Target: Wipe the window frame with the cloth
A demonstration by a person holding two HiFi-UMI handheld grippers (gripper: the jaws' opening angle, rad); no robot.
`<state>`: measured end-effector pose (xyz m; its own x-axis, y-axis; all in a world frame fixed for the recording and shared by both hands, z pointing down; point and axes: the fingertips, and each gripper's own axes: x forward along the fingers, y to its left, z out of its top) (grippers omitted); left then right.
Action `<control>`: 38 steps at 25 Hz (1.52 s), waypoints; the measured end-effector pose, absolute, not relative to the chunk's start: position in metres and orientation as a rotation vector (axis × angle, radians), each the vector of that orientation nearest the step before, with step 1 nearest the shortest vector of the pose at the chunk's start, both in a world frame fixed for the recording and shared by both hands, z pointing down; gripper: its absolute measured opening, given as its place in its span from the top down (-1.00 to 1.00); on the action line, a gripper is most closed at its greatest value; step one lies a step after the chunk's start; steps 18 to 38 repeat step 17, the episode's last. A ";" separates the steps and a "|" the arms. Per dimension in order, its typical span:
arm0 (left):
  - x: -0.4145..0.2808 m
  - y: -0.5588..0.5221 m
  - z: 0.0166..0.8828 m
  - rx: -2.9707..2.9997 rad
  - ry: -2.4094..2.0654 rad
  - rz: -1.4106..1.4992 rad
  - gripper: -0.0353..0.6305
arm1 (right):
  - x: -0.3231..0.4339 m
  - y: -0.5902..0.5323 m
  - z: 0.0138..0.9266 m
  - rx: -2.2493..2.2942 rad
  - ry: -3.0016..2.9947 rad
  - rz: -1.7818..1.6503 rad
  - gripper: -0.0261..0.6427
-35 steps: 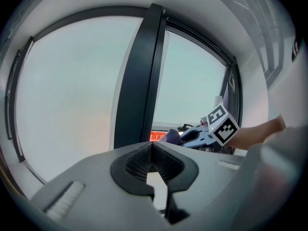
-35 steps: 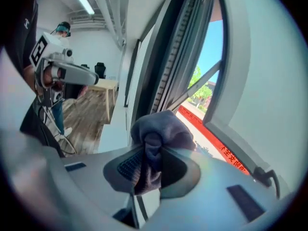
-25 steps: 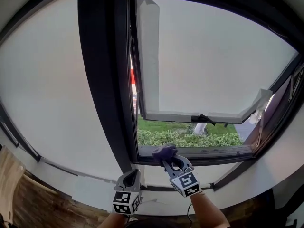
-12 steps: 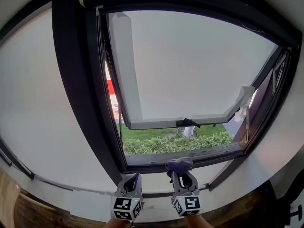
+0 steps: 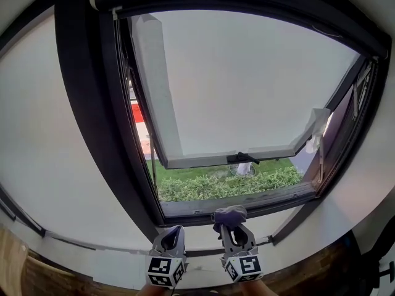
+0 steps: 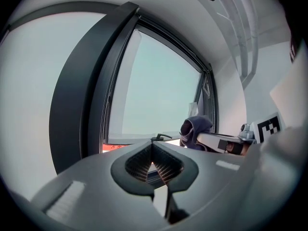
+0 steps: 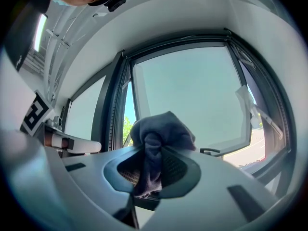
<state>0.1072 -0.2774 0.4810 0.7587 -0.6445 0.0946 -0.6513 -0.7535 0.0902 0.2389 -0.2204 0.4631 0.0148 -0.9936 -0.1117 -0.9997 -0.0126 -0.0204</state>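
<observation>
A dark window frame (image 5: 203, 208) surrounds a sash (image 5: 247, 85) that stands swung outward. My right gripper (image 5: 229, 222) is shut on a bunched grey-purple cloth (image 5: 229, 213) (image 7: 161, 131), held just below the frame's bottom rail (image 5: 247, 203); whether the cloth touches the rail I cannot tell. The same cloth (image 6: 195, 129) shows at the right of the left gripper view. My left gripper (image 5: 173, 234) (image 6: 153, 163) is shut with nothing in it, low beside the right one, below the thick dark mullion (image 5: 92, 116).
The sash handle (image 5: 242, 158) juts from the sash's lower edge. A white rag or tape piece (image 5: 316, 131) hangs on the right stay. A green hedge (image 5: 228, 187) lies outside. A white sill (image 5: 123, 261) runs under the frame, with wood floor (image 5: 18, 270) below.
The head view has swung right and up, so the window sits further left. My right gripper with the cloth moved right along the bottom rail, then drew slightly back. The left gripper kept its place.
</observation>
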 end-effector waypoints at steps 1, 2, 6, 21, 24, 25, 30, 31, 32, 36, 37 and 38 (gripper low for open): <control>0.106 -0.279 0.482 2.830 -1.052 0.091 0.87 | 0.237 -0.222 0.463 -2.165 2.146 0.103 0.69; 0.105 -0.280 0.483 2.826 -1.056 0.094 0.87 | 0.236 -0.223 0.463 -2.164 2.152 0.107 0.69; 0.101 -0.282 0.485 2.818 -1.071 0.096 0.87 | 0.230 -0.227 0.468 -2.169 2.181 0.137 0.69; 0.093 -0.283 0.487 2.807 -1.085 0.092 0.87 | 0.219 -0.231 0.467 -2.139 2.220 0.124 0.69; 0.093 -0.283 0.487 2.807 -1.085 0.092 0.87 | 0.219 -0.231 0.467 -2.139 2.220 0.124 0.69; 0.093 -0.283 0.487 2.807 -1.085 0.092 0.87 | 0.219 -0.231 0.467 -2.139 2.220 0.124 0.69; 0.093 -0.283 0.487 2.807 -1.085 0.092 0.87 | 0.219 -0.231 0.467 -2.139 2.220 0.124 0.69; 0.093 -0.283 0.487 2.807 -1.085 0.092 0.87 | 0.219 -0.231 0.467 -2.139 2.220 0.124 0.69; 0.093 -0.283 0.487 2.807 -1.085 0.092 0.87 | 0.219 -0.231 0.467 -2.139 2.220 0.124 0.69; 0.093 -0.283 0.487 2.807 -1.085 0.092 0.87 | 0.219 -0.231 0.467 -2.139 2.220 0.124 0.69; 0.093 -0.283 0.487 2.807 -1.085 0.092 0.87 | 0.219 -0.231 0.467 -2.139 2.220 0.124 0.69; 0.093 -0.283 0.487 2.807 -1.085 0.092 0.87 | 0.219 -0.231 0.467 -2.139 2.220 0.124 0.69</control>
